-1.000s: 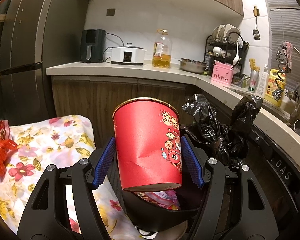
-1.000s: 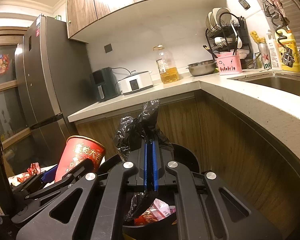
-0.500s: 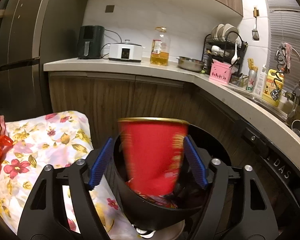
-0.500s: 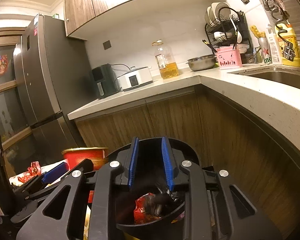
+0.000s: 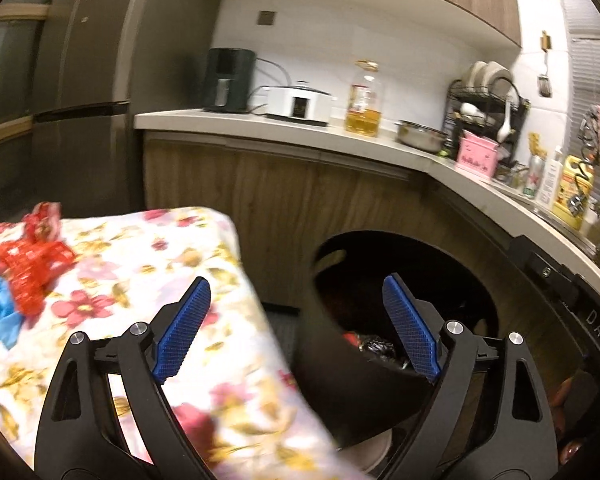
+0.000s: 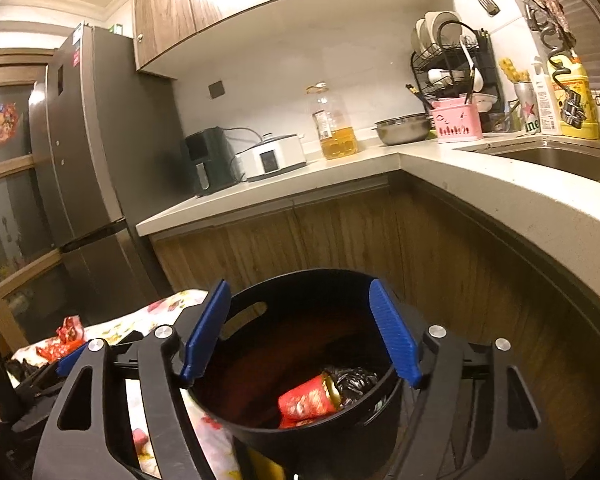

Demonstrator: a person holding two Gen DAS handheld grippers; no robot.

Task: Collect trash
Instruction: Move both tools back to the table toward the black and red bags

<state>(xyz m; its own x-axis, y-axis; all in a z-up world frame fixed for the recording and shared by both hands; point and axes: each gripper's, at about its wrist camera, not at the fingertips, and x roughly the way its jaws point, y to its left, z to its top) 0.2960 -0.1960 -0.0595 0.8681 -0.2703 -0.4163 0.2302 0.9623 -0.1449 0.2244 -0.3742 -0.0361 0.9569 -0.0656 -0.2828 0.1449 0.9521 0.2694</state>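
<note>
The black bin [image 6: 320, 440] holds the red paper cup [image 6: 308, 400], lying on its side, and a crumpled black plastic bag [image 6: 352, 380]. My right gripper [image 6: 298, 284] hangs over the bin's mouth, its jaws opening with nothing between them. My left gripper [image 5: 295, 281] straddles the gap between bin [image 5: 400, 238] and table, jaws opening and empty; its blue pad [image 6: 72, 354] also shows in the right wrist view. On the floral tablecloth [image 5: 180, 248] lie a red net [image 5: 28, 264], a blue scrap [image 5: 0, 312] and a red wrapper [image 5: 46, 212].
A wooden cabinet front with a pale countertop [image 5: 300, 128] runs behind the bin and curves round its right side. A tall grey fridge [image 5: 80, 120] stands behind the table. The sink [image 6: 560, 160] is at far right. Appliances, an oil bottle and a dish rack crowd the counter.
The left gripper let go of the red cup, which fell into the bin, then swung left toward the table. The right gripper opened and its black bag fell into the bin.
</note>
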